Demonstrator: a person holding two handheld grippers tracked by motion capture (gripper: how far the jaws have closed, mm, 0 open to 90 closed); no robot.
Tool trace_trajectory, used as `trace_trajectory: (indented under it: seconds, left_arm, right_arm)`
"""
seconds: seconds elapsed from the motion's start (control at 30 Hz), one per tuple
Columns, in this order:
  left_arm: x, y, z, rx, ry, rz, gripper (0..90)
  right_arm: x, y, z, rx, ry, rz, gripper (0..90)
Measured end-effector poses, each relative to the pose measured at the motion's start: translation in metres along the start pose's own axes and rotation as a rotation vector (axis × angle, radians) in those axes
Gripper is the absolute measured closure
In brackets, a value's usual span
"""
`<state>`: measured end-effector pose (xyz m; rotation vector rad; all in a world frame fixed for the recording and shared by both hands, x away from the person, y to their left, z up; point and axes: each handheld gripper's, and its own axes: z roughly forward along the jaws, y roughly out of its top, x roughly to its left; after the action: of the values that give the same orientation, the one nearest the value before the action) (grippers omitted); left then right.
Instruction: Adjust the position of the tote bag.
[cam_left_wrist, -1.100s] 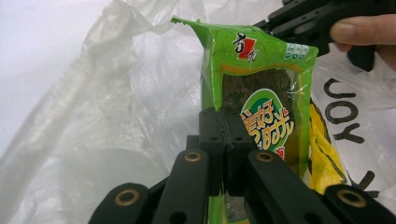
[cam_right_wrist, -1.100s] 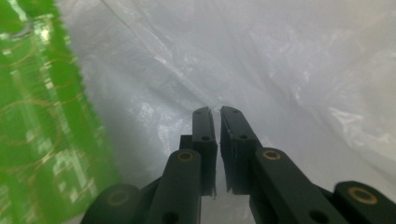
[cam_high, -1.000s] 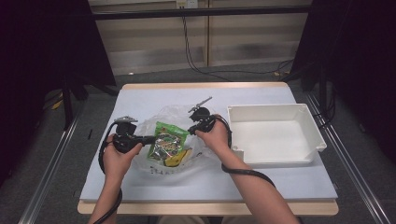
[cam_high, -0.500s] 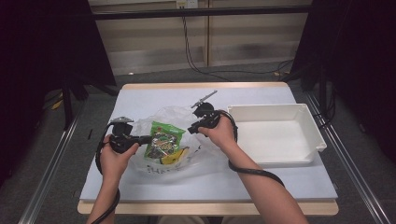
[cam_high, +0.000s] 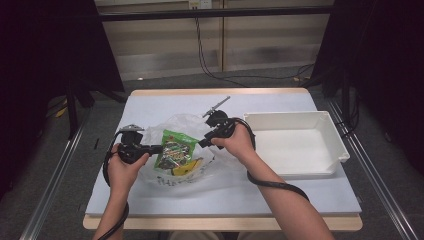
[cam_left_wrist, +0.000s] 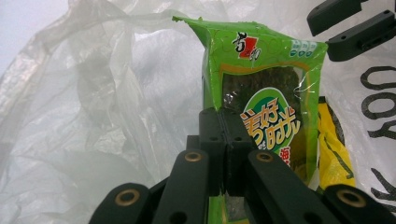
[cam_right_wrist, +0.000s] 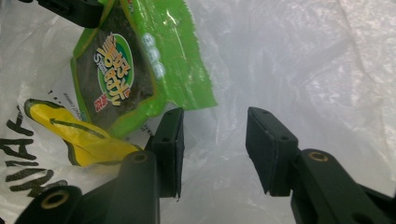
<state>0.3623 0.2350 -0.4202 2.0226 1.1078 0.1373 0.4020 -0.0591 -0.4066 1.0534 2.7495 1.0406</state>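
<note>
Near the middle of the counter (cam_high: 300, 200), the left gripper (cam_left_wrist: 225, 140) pinches the green snack packet (cam_left_wrist: 266, 93) lifted partly out of the clear plastic bag (cam_high: 190, 125), while the right gripper (cam_right_wrist: 215, 140), jaws just opening with nothing between them, has let go, leaving the white tray (cam_high: 300, 120) unfilled.

High view: overhead from the person's side, facing forward and down, far. Gripper views: close, looking along own jaws. Shared by all: green packet (cam_high: 175, 150) (cam_left_wrist: 261, 84) (cam_right_wrist: 126, 70) beyond jaws, bag (cam_high: 175, 125) behind.
</note>
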Motion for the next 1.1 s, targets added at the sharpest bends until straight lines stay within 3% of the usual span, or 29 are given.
trace_trajectory:
  seconds: [0.27,0.6,0.77,1.0,1.1]
  left_arm:
    - [0.001,0.0,-0.001,0.016,-0.003,0.017,89.0]
    - [0.003,-0.001,0.001,0.011,-0.014,0.006,89.0]
    - [0.0,0.001,0.0,-0.004,-0.034,0.026,89.0]
    - [-0.007,0.006,0.0,-0.006,-0.054,0.077,89.0]
    - [-0.008,0.006,0.001,-0.009,-0.069,0.083,89.0]
  right_arm:
    - [0.002,0.003,0.006,0.012,0.01,-0.006,53.8]
    - [0.002,0.004,0.005,0.016,0.048,-0.008,49.2]
    - [0.008,0.008,0.003,0.012,0.071,-0.025,43.5]
    - [0.013,0.017,0.011,0.018,0.11,-0.05,42.6]
    - [0.011,0.019,0.019,0.033,0.156,-0.044,42.5]
